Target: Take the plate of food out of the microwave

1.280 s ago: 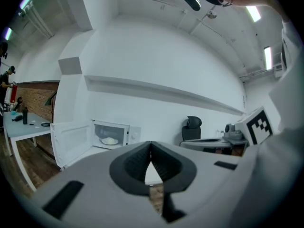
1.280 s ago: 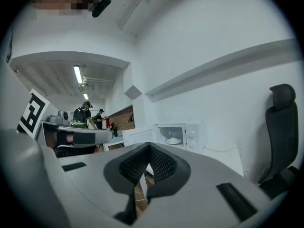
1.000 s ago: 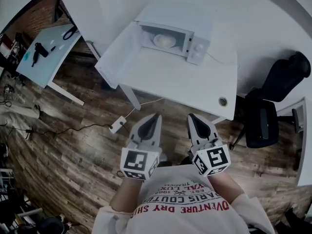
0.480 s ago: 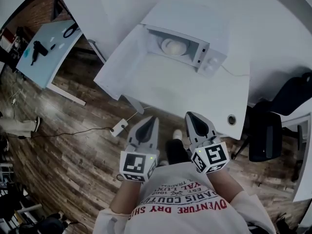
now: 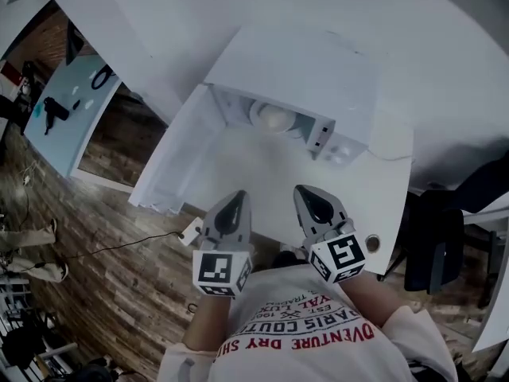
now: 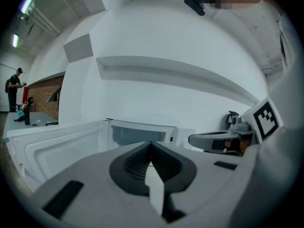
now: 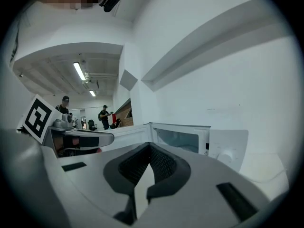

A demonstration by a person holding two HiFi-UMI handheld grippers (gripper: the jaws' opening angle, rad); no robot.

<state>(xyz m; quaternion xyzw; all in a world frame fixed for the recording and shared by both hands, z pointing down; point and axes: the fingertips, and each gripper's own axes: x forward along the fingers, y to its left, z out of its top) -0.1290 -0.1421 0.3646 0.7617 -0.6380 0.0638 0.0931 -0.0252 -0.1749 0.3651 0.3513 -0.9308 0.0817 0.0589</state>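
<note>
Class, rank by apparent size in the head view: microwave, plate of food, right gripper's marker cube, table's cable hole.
1. Microwave
2. Marker cube and plate of food: about alike, and the cube is nearer the camera, so not ranked
3. Cable hole

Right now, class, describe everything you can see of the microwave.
The microwave is a white box standing upright on the white table, near the wall. Its door is swung wide open to the left. A pale plate of food sits inside the cavity. A control panel with a round knob is at the right of its front.
</note>
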